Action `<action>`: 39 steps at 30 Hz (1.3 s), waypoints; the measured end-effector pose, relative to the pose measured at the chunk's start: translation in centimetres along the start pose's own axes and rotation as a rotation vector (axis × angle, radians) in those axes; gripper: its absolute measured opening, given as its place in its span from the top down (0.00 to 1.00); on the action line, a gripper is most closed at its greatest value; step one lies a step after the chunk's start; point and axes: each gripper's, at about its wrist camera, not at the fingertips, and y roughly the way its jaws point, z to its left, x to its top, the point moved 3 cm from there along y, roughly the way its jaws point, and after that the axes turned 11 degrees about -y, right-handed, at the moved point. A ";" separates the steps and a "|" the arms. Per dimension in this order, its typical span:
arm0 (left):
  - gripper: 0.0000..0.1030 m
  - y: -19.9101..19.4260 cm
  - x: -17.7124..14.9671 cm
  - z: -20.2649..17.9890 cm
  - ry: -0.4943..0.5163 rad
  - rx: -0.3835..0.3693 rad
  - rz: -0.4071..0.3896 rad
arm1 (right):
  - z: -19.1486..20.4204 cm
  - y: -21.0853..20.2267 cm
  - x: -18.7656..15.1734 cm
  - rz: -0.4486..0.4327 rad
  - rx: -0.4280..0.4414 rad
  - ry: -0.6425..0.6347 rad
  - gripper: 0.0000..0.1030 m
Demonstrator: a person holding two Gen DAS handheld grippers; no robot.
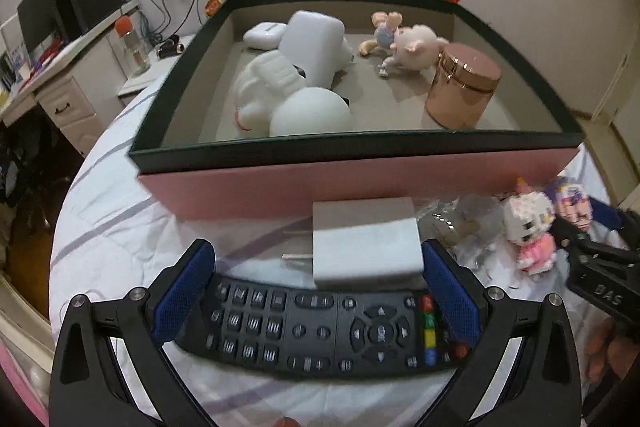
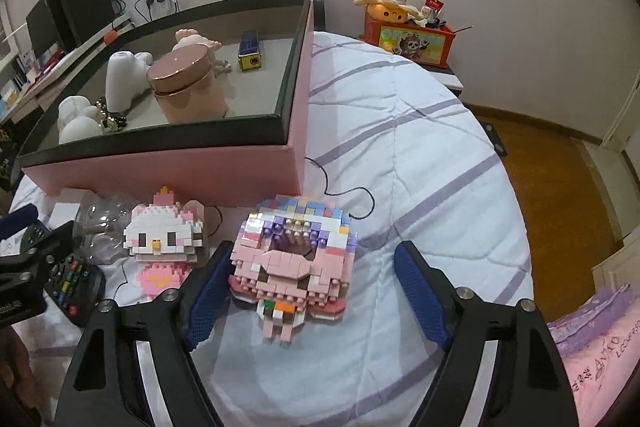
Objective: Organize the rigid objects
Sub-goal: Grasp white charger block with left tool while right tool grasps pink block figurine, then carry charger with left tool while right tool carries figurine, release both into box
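**Two grippers over the bed**

The left gripper (image 1: 316, 291) gapes wide around the remote (image 1: 316, 335) and charger (image 1: 366, 243), gripping neither. The right gripper (image 2: 308, 291) straddles the pink block figure (image 2: 292, 263), its left pad touching or nearly so, its right pad clear. Both lie before the box (image 1: 360, 183).

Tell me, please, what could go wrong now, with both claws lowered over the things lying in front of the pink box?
1. The right claw is open around the pink brick figure; its left pad sits close, the right pad apart. Squeezing may break bricks off.
2. The left claw is open with a white adapter and a black remote between its fingers; it may catch both.
3. The cat brick figure stands close beside the right claw and might be knocked over.
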 end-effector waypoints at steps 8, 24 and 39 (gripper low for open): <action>0.28 0.6 0.3 0.7 -0.021 -0.052 -0.014 | 0.0 -0.4 0.0 -0.016 -0.001 -0.006 0.47; 0.35 -3.2 -0.4 3.2 -0.047 -0.127 -0.051 | -0.2 -3.4 -0.9 -0.049 0.046 0.045 0.47; 0.35 -9.3 1.3 5.4 -0.045 -0.146 -0.155 | 1.9 -8.7 0.8 -0.144 0.064 0.011 0.47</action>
